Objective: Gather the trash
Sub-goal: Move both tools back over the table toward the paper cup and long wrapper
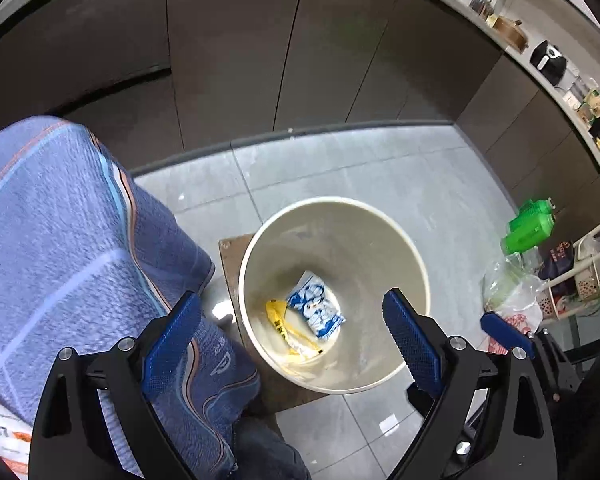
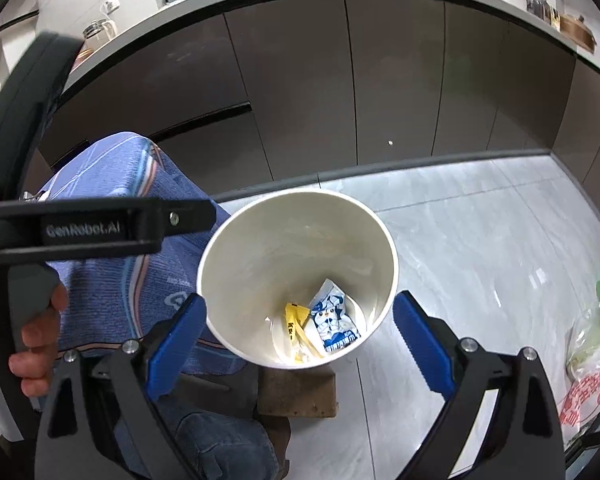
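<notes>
Both my hand-held grippers, left (image 1: 292, 320) and right (image 2: 298, 322), are spread wide and hold nothing. The trash lies in the one white bucket (image 2: 220, 248): one blue wrapper (image 2: 332, 326) and one yellow wrapper (image 2: 294, 322). I might bump the bucket and tip it off its wooden block (image 2: 300, 396).

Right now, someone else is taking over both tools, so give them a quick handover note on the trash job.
Left tool: open, nothing between its fingers, above the bin.
Right tool: open, also holding nothing, above the same bin.
White bin: stands on the grey tile floor beside a blue patterned cloth.
Done: a blue and white wrapper and a yellow wrapper lie at the bottom of the bin.
Left: a clear plastic bag lies on the floor to the right of the bin; whether it counts as trash I cannot tell. No other loose litter shows.
</notes>
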Demonstrator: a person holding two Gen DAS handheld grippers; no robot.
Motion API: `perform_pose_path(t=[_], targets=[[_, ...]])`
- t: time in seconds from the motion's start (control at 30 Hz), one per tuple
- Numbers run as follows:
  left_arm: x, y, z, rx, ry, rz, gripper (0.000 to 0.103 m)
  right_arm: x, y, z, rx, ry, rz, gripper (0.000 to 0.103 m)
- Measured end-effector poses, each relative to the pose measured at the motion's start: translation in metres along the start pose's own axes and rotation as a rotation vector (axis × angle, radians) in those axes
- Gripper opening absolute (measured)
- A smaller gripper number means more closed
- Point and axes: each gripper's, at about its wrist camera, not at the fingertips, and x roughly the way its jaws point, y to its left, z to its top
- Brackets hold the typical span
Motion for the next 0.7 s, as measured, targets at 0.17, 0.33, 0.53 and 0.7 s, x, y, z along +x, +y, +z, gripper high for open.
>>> perform_pose_path(t=[0.17, 0.33, 0.53, 0.7], targets=[[-0.049, -0.01, 0.003, 0.035, -0.102, -0.008, 0.092, -0.029, 0.014, 0.008, -0.033, -0.059, 0.01, 0.095], [-0.112, -0.006, -0.001, 0.027, -0.211, -0.012, 0.094, -0.068, 0.033, 0.015, -0.068, -0.133, 0.037, 0.095], [-0.179, 0.018, -0.025, -0.049, -0.297, 0.02, 0.094, -0.111, 0.066, 0.016, -0.122, -0.22, 0.09, 0.099], [-0.225, 0.064, -0.064, -0.175, -0.34, 0.066, 0.094, -0.134, 0.101, 0.015, -0.17, -0.259, 0.17, 0.099]])
